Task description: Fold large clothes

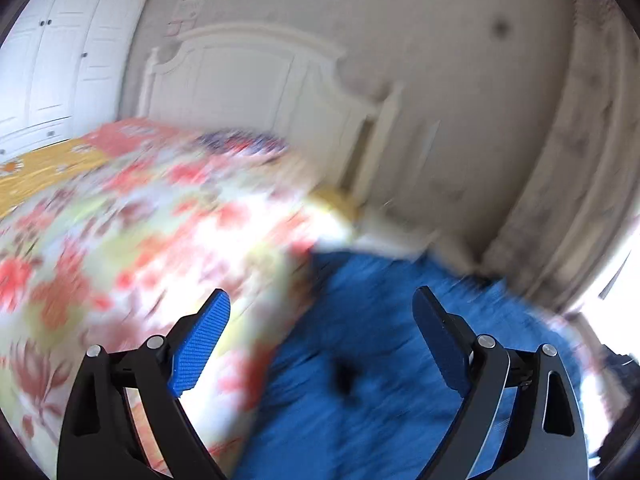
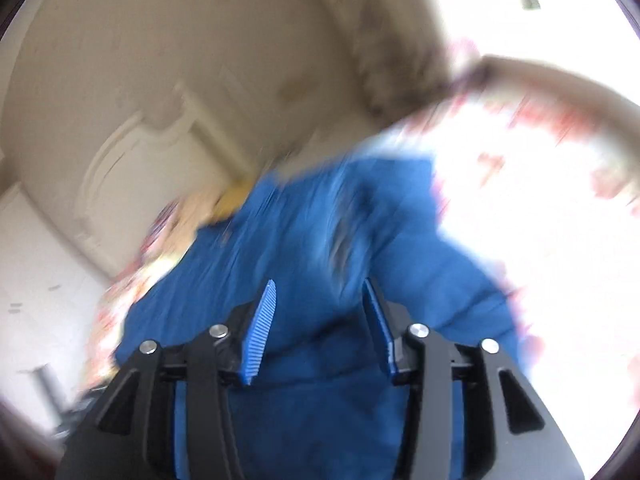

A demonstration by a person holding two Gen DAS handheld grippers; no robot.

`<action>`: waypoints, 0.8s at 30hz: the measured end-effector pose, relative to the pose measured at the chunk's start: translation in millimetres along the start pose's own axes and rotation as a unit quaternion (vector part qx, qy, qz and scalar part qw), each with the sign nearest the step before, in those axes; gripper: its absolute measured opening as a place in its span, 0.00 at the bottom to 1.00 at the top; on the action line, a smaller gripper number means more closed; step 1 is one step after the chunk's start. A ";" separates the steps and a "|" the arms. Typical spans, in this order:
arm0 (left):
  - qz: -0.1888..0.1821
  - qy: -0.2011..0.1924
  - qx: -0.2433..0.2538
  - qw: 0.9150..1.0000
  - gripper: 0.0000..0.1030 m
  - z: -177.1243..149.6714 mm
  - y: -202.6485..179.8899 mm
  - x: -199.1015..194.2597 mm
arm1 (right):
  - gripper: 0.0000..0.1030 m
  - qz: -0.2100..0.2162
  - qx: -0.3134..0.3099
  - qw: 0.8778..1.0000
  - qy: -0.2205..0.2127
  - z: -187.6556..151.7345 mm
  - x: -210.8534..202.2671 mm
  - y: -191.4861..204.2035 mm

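Note:
A large blue garment [image 1: 372, 360] lies on a bed with a floral cover [image 1: 120, 240]. Both views are blurred by motion. My left gripper [image 1: 322, 300] is open and empty above the garment's left edge, where blue cloth meets the floral cover. In the right wrist view the blue garment [image 2: 320, 220] fills the middle. My right gripper [image 2: 320, 292] is open, with blue cloth showing between and below its fingers; I cannot tell whether it touches the cloth.
A white headboard [image 1: 248, 76] stands against the beige wall at the bed's far end. White wardrobe doors [image 1: 52, 60] are at the left. A bright window [image 2: 560, 0] glares at the right. A yellow sheet [image 1: 44, 172] shows at far left.

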State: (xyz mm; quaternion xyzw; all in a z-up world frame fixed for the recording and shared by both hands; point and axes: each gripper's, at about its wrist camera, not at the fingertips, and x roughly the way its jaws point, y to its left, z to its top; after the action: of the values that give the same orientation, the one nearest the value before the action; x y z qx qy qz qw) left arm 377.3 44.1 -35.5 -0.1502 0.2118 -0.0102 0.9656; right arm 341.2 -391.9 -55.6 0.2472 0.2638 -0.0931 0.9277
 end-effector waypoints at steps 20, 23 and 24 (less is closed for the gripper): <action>-0.012 0.182 0.191 0.964 0.94 -21.8 -101.0 132.1 | 0.52 -0.024 -0.242 0.959 0.148 -4.5 99.9 63.8; -0.007 0.154 0.211 0.965 0.94 1.6 -119.9 135.0 | 0.52 -0.004 -0.234 0.965 0.115 14.9 87.6 70.3; -0.003 0.157 0.215 0.964 0.94 6.2 -125.9 143.2 | 0.52 -0.002 -0.235 0.966 0.103 22.3 87.2 75.1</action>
State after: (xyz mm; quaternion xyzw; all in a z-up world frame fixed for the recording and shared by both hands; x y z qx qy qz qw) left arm 515.7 -86.3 -51.3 0.0639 0.3527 -0.0823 0.9299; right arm 447.4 -342.3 -55.1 0.0296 0.3733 -0.0047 0.9272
